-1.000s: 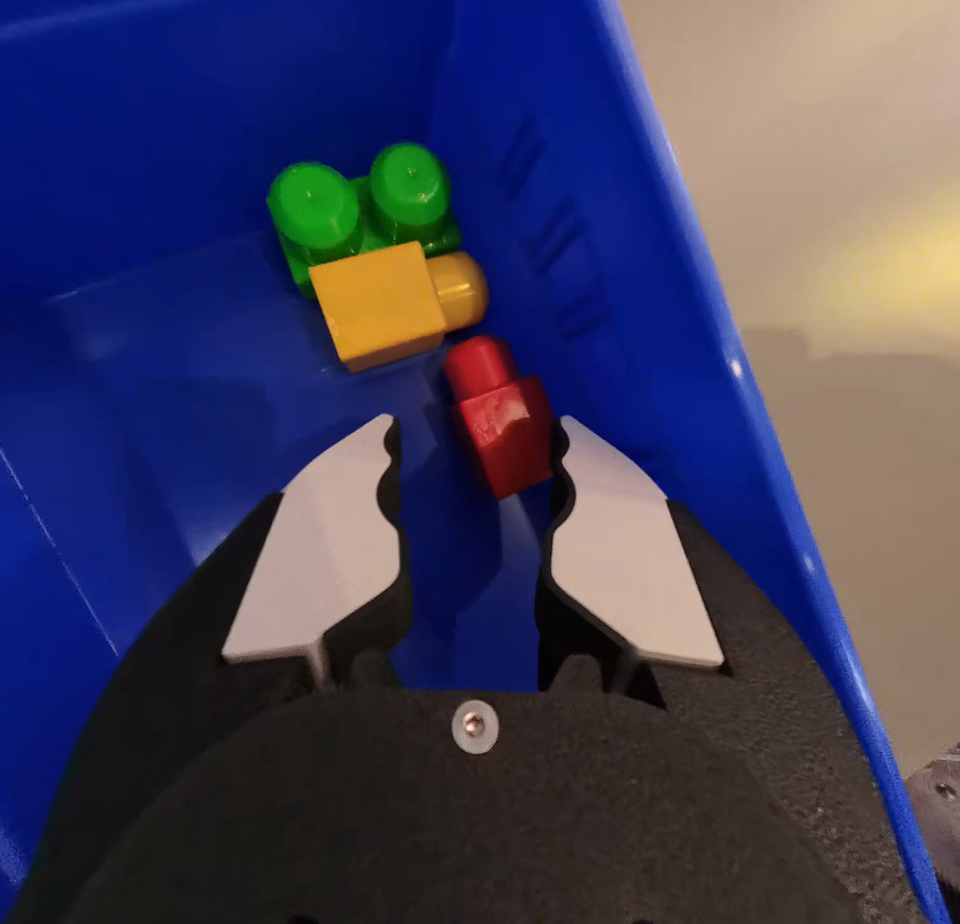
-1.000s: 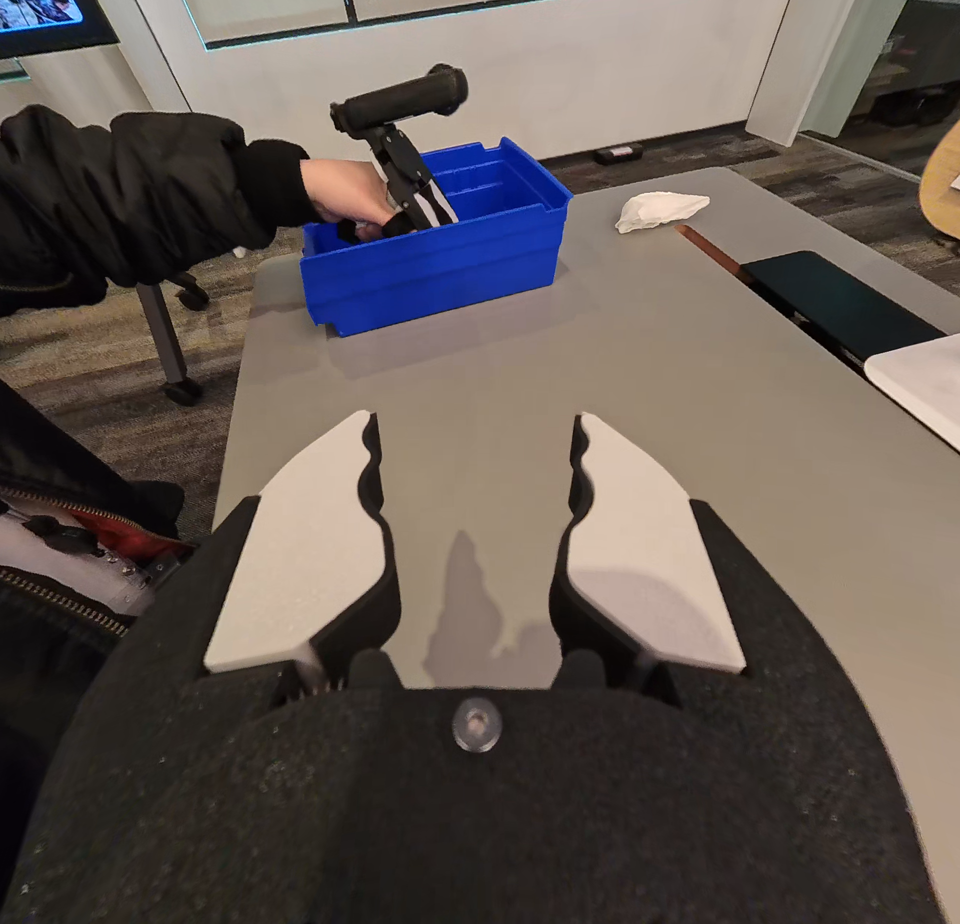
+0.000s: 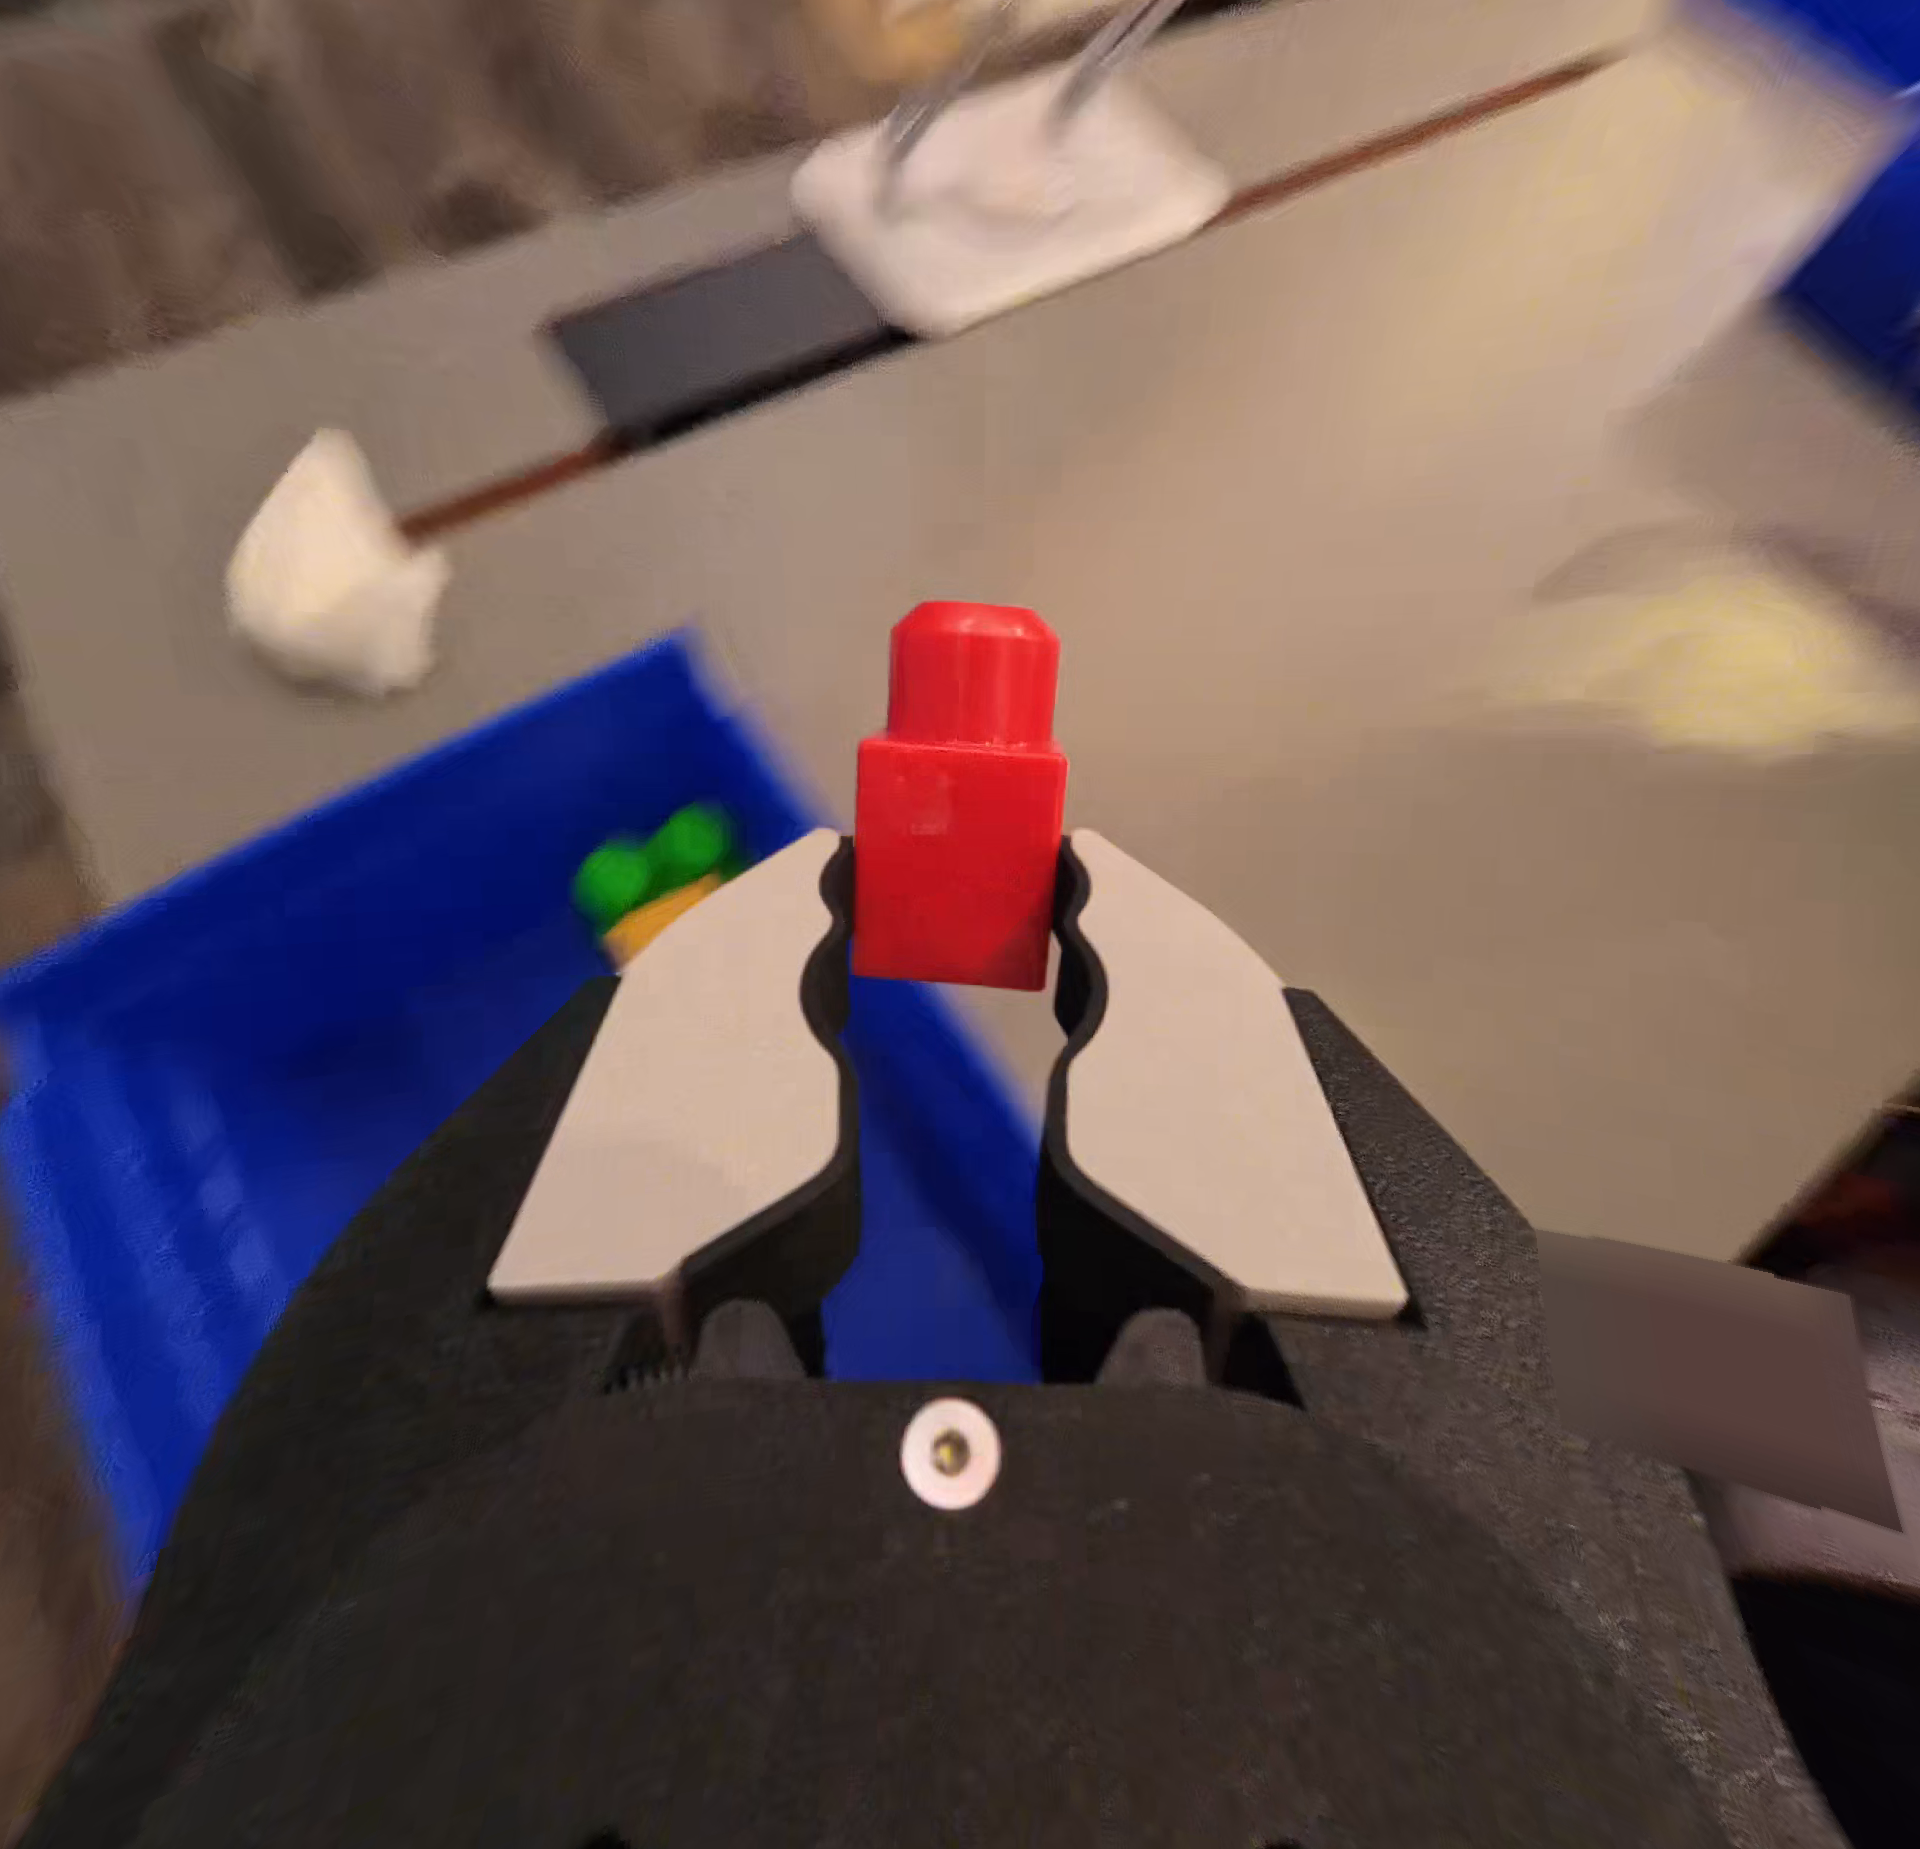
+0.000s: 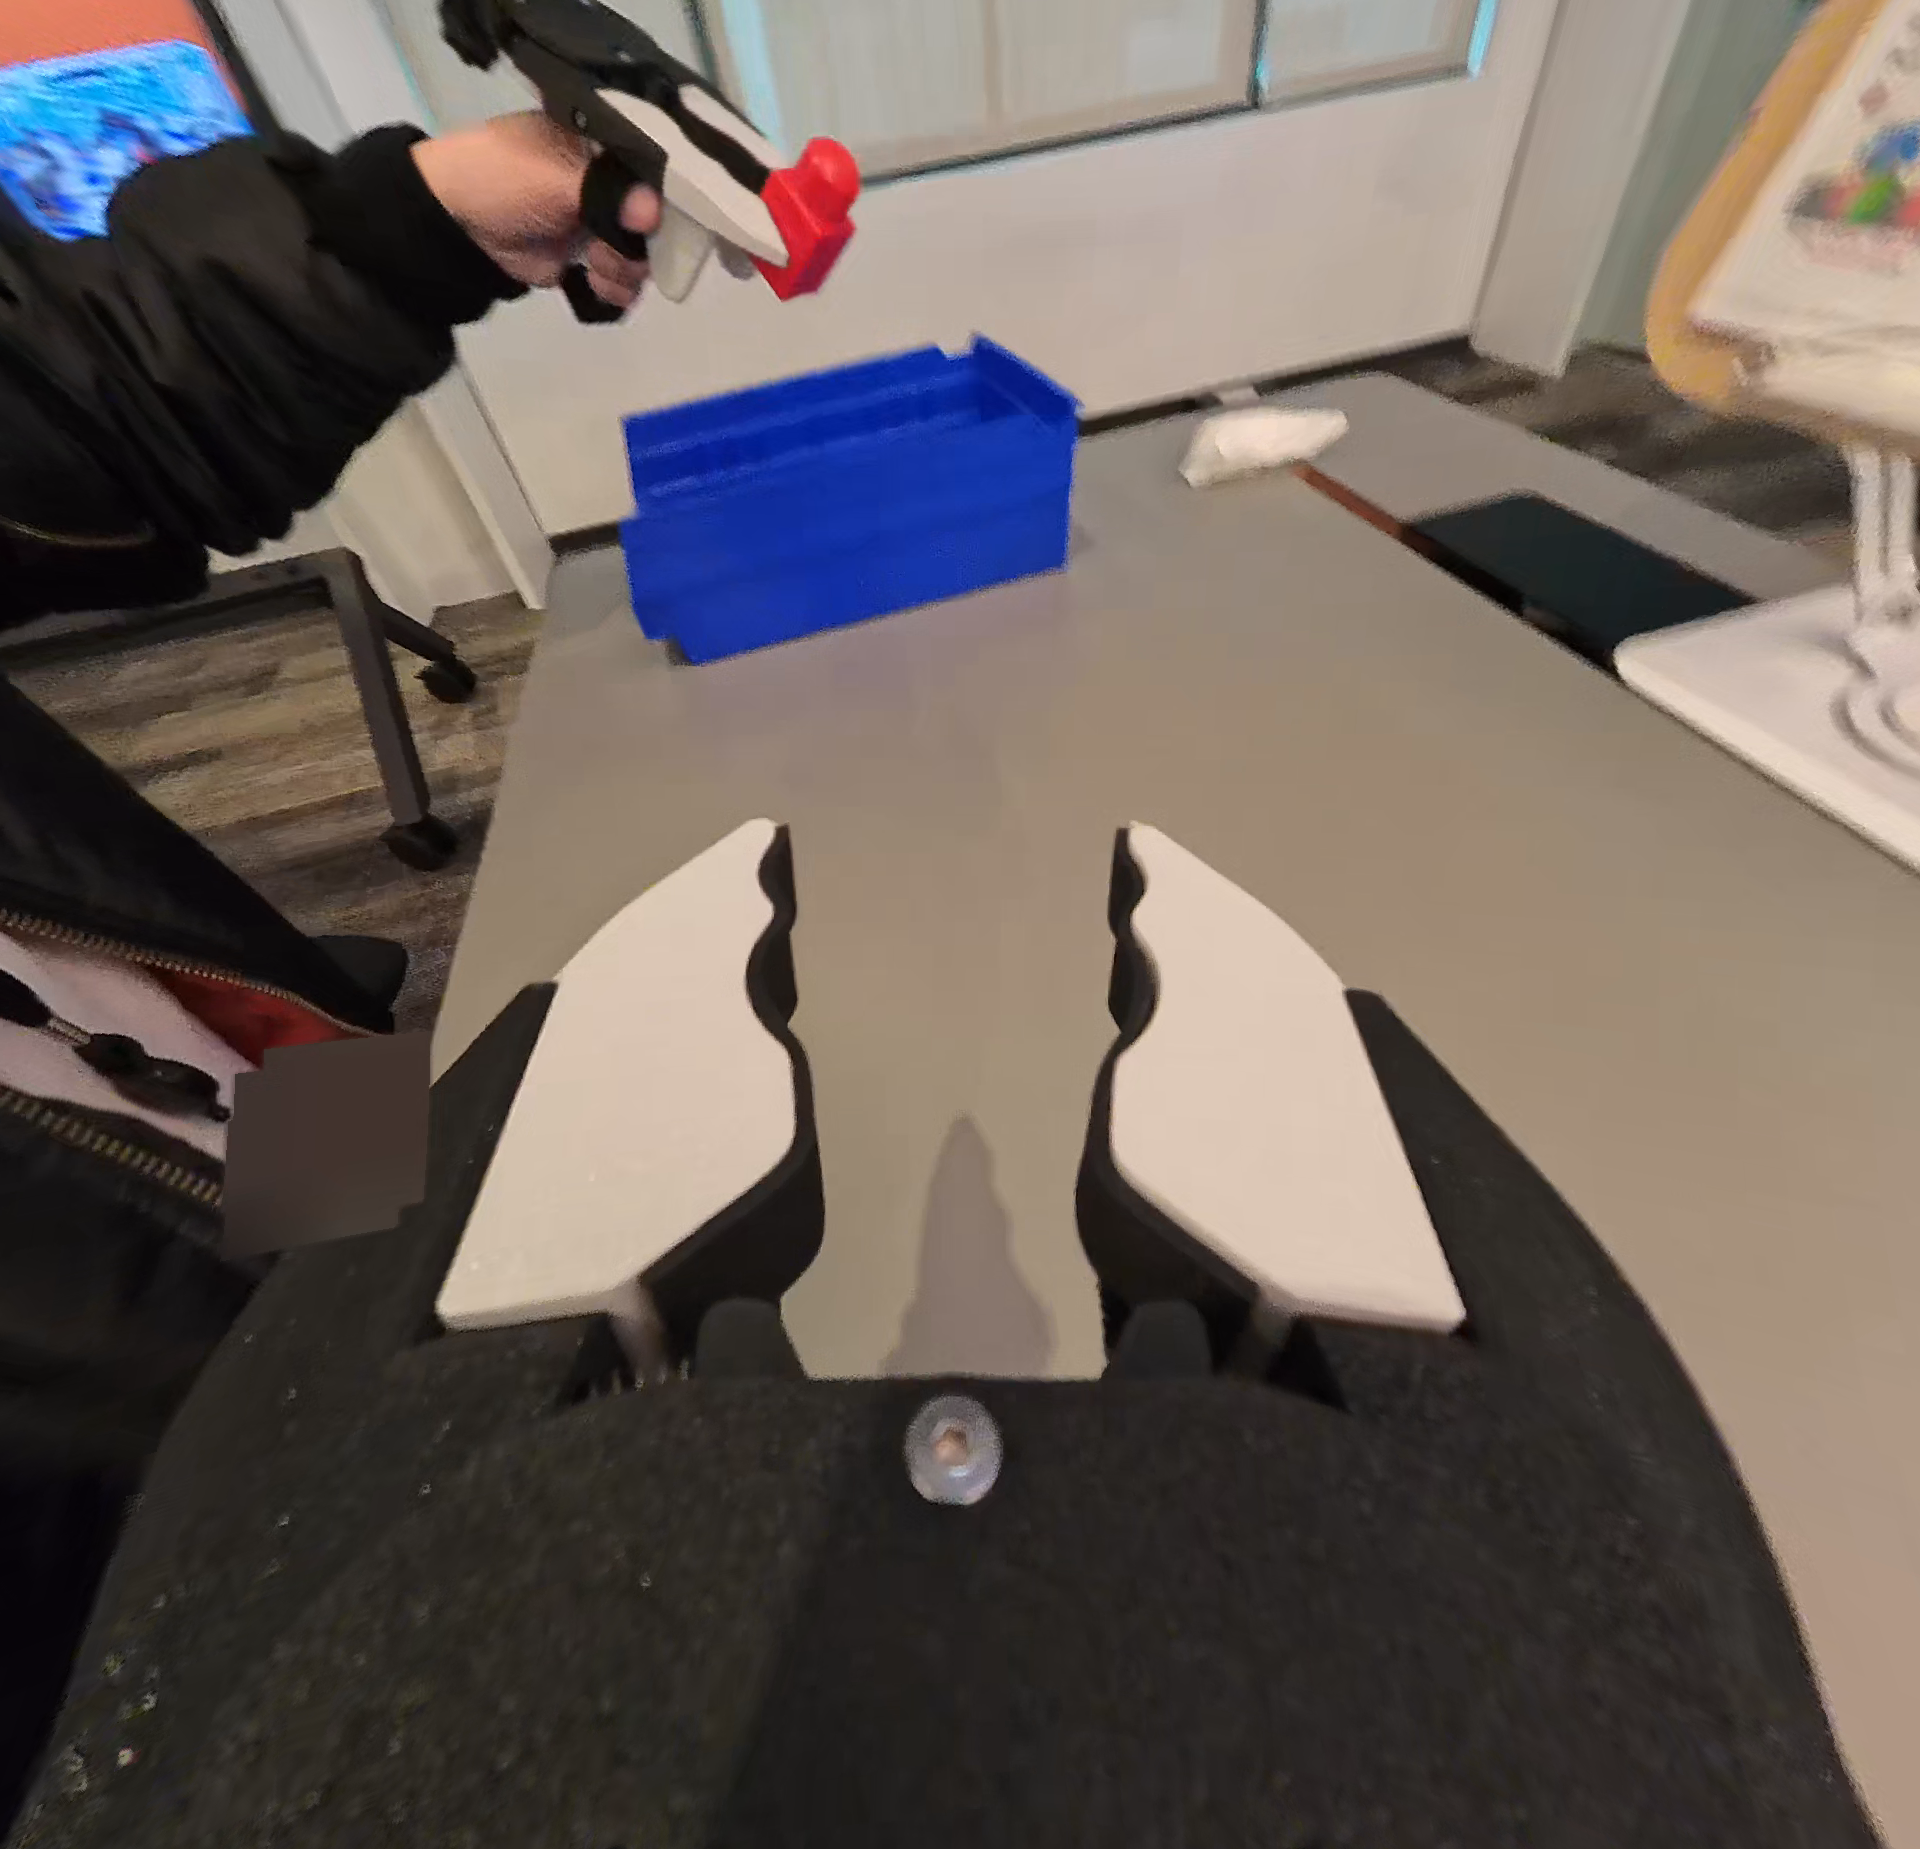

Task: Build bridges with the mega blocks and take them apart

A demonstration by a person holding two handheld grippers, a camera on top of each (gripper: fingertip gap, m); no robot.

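My left gripper [image 3: 954, 849] is shut on a red one-stud block [image 3: 961, 812], stud pointing away, held in the air above the blue bin [image 3: 312, 1020]. A green two-stud block [image 3: 655, 854] and a yellow block [image 3: 649, 929] lie inside the bin. In the right wrist view the left gripper [image 4: 769, 241] holds the red block [image 4: 814, 210] high above the blue bin [image 4: 852, 511]. My right gripper [image 4: 951, 843] is open and empty, low over the grey table [image 4: 1195, 760].
A crumpled white tissue [image 4: 1257, 440] lies beyond the bin, and it also shows in the left wrist view [image 3: 332, 573]. A black pad [image 4: 1569, 568] and a white stand base [image 4: 1787, 698] sit at the table's right. A person's black sleeve [image 4: 229, 324] is at the left. My hands' fingertips stand some 40 cm from each other.
My left gripper closed on the red block and lifted it out of the bin, high above it. The right gripper stayed open over the table, with its view shifted a little.
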